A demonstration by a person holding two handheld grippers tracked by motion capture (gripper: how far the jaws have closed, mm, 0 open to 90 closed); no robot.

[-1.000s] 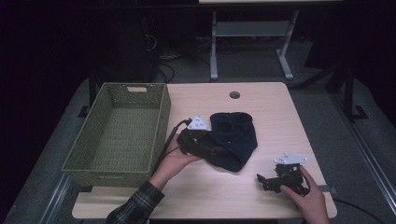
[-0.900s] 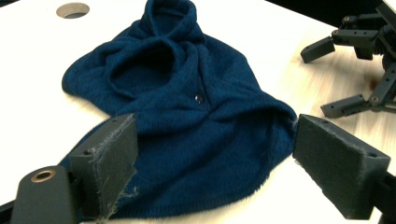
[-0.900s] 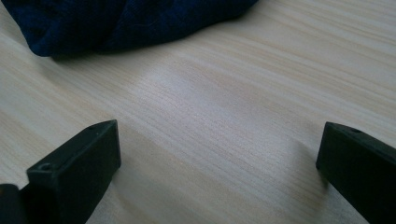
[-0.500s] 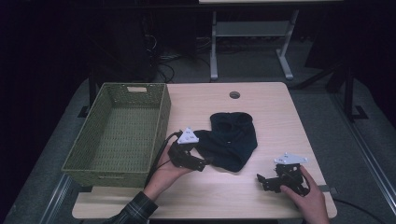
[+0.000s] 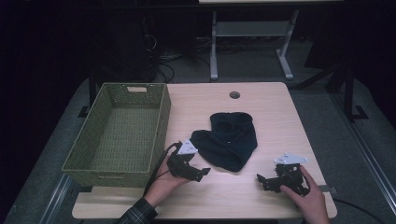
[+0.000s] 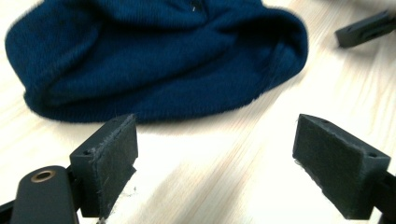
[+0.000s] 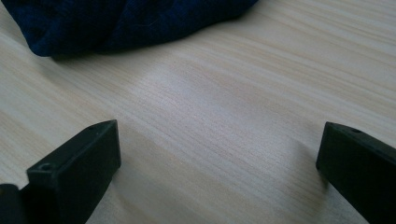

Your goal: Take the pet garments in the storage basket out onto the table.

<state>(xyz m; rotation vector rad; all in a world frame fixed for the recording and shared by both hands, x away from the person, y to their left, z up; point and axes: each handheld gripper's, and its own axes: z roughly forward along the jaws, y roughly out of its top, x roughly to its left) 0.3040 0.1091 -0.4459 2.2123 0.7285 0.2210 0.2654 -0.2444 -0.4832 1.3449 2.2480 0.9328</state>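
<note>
Blue hat (image 6: 154,60) just beyond left claw (image 6: 215,154).

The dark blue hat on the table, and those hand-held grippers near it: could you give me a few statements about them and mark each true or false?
1. The hat lies inside the basket. False: it lies on the table, right of the basket.
2. The left hand-held gripper is open. True.
3. The right hand-held gripper grips the hat. False: it is open, apart from the hat.
4. The basket holds nothing. True.
</note>
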